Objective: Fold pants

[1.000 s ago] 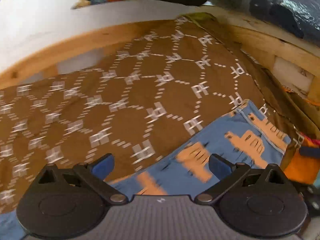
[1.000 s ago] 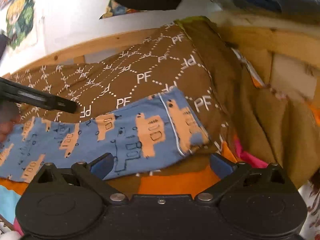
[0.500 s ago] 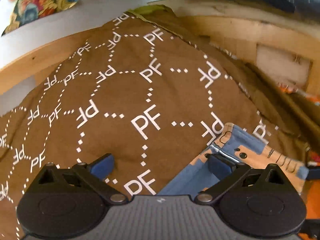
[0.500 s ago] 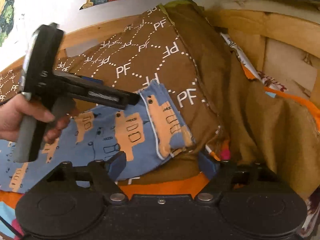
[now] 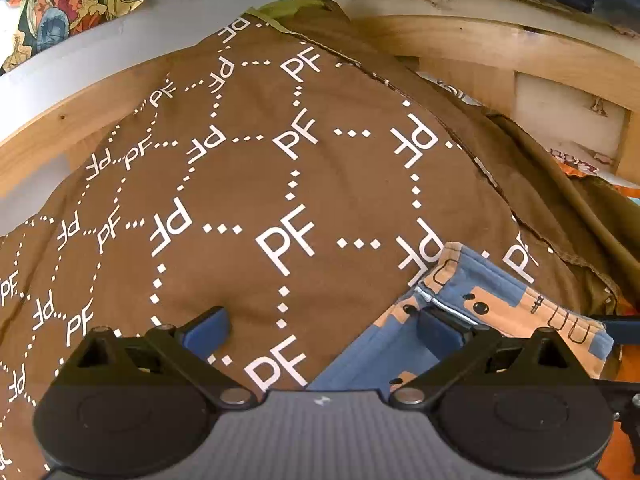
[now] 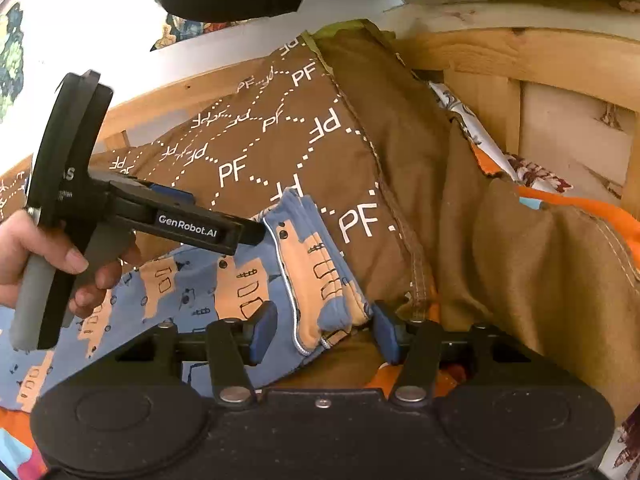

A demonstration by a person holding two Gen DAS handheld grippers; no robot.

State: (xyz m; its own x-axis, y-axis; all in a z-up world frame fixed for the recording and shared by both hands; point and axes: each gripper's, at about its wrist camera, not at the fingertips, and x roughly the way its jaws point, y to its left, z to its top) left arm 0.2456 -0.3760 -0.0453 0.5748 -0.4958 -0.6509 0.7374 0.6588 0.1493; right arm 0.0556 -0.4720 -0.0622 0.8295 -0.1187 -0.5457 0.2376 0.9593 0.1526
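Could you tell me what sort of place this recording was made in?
Probably a bedroom, on a bed: a wooden bed frame borders the brown PF-printed cover, the blue pants lie on it, and a colourful poster hangs on the white wall.

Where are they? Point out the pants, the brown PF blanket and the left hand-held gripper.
pants (image 6: 256,280): right wrist view, blue patterned leg.
brown PF blanket (image 5: 248,184): left wrist view, flat middle.
left hand-held gripper (image 6: 262,232): right wrist view, fingertips.
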